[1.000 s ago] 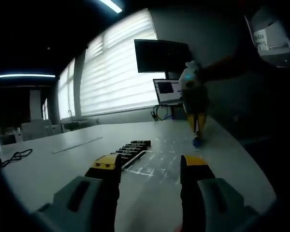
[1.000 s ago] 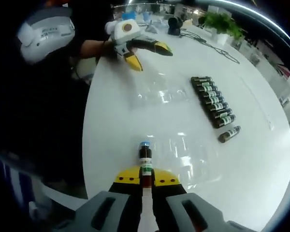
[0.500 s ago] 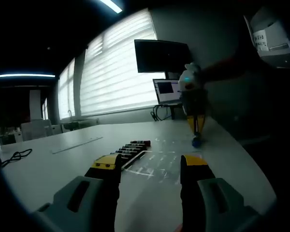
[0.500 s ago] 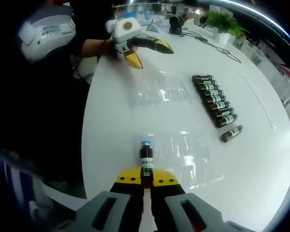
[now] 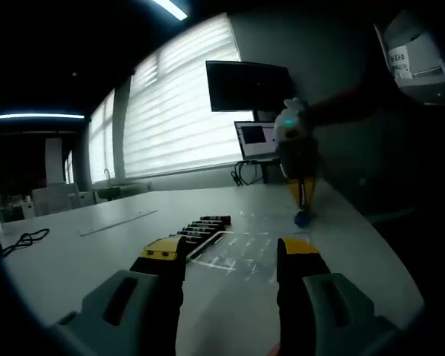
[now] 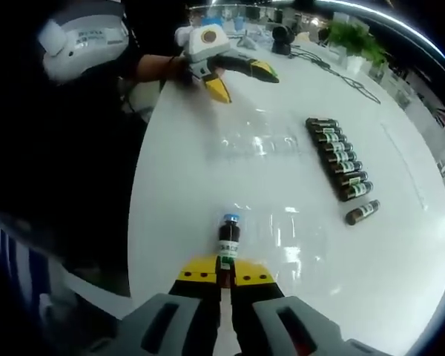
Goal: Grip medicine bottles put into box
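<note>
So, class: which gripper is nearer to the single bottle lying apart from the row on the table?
Right. The right gripper, shut on a blue-capped bottle, sits beside the lone bottle. The left gripper hovers open at the far table edge, beyond the bottle row.

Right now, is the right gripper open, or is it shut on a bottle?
Shut on a bottle. The right gripper has its yellow-tipped fingers pressed against the brown medicine bottle with a blue cap.

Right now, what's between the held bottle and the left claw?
In the right gripper view: clear plastic trays on the white table, between the bottle and the left claw.
</note>
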